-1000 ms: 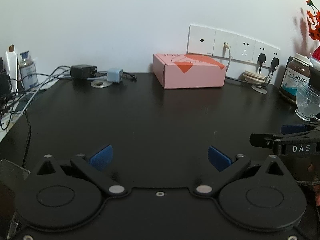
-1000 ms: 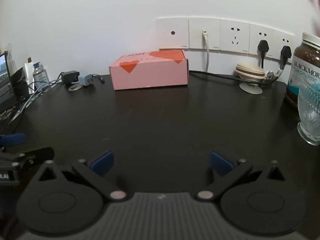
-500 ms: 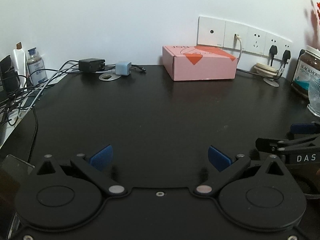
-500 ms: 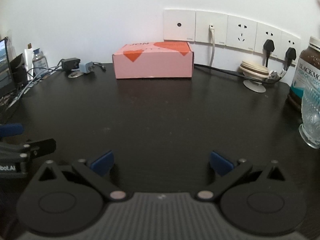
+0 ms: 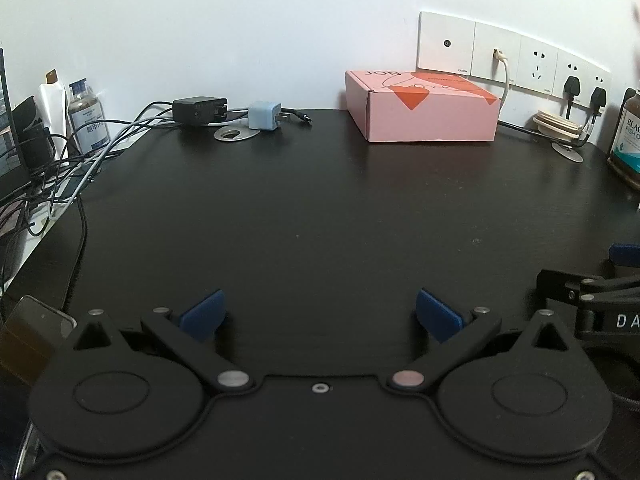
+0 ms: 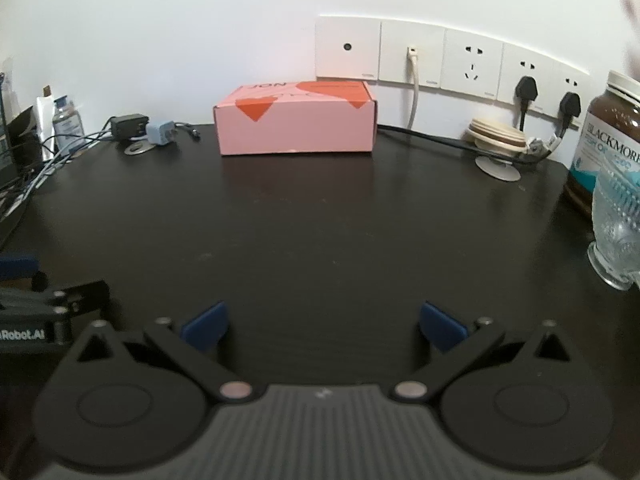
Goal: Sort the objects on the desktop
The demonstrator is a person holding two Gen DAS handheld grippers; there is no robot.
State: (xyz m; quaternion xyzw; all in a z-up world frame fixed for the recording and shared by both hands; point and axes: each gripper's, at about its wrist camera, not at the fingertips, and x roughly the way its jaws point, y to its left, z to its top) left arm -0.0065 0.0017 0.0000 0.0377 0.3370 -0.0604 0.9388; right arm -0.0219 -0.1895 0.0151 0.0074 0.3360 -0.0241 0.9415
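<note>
Left hand-held gripper (image 5: 319,316): low over the near edge of the desk (image 5: 320,208), level, pointing at the back wall; blue fingertips (image 5: 202,315) spread wide, released, nothing between them.

Right hand-held gripper (image 6: 324,322): same pose, just beside the left one; fingers spread, released, grasping nothing.

Pink box (image 5: 424,110): closed, orange triangles on lid and front, at the back of the desk against the wall. Contents cannot be told.

Brown supplement jar (image 6: 608,140): upright at the right edge, white lid on.

Clear patterned glass (image 6: 618,228): upright, just in front of the jar.

Black adapter (image 5: 200,110) and light blue charger plug (image 5: 264,116): back left, side by side, a flat metal ring (image 5: 236,134) before them.

Tangled cables (image 5: 60,164): left edge, near a small bottle (image 5: 86,118).

Wall sockets (image 6: 448,62): two black plugs inserted; a round cream object on a stand (image 6: 498,140) below.

Desk centre between grippers and box: bare dark surface.
</note>
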